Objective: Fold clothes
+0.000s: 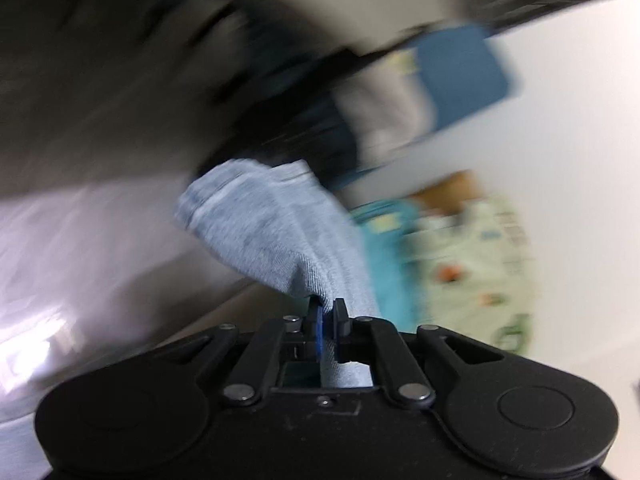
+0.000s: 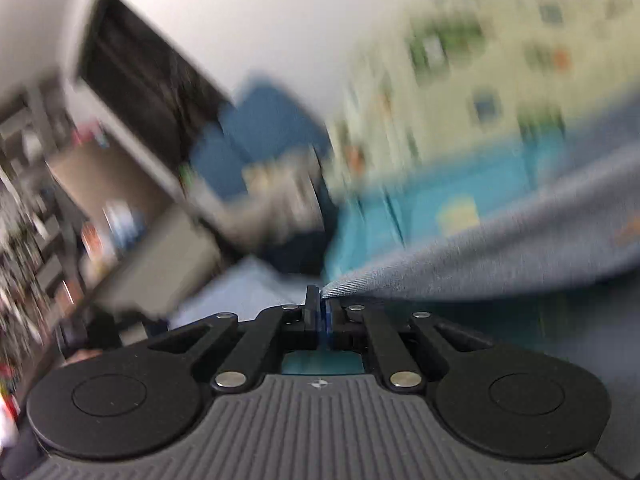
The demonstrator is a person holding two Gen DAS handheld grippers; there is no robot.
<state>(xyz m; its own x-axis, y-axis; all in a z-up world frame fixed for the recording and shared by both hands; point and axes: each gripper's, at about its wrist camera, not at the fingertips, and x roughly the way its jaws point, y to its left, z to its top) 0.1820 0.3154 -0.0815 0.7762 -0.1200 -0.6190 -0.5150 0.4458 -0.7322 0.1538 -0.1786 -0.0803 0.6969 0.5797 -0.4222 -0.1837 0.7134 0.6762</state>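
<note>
Both jaws pinch grey garment (image 1: 272,236); surroundings blurred.

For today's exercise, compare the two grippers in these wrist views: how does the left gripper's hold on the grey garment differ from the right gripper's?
The left gripper pinches a bunched fold of the grey garment, which rises ahead of it towards the upper left; the right gripper pinches a thin edge, and the cloth stretches away to the right as a flatter sheet. Cloth shows behind the left gripper's closed jaws; none shows behind the right's. Both are shut on the same garment, and both views are blurred.
</note>
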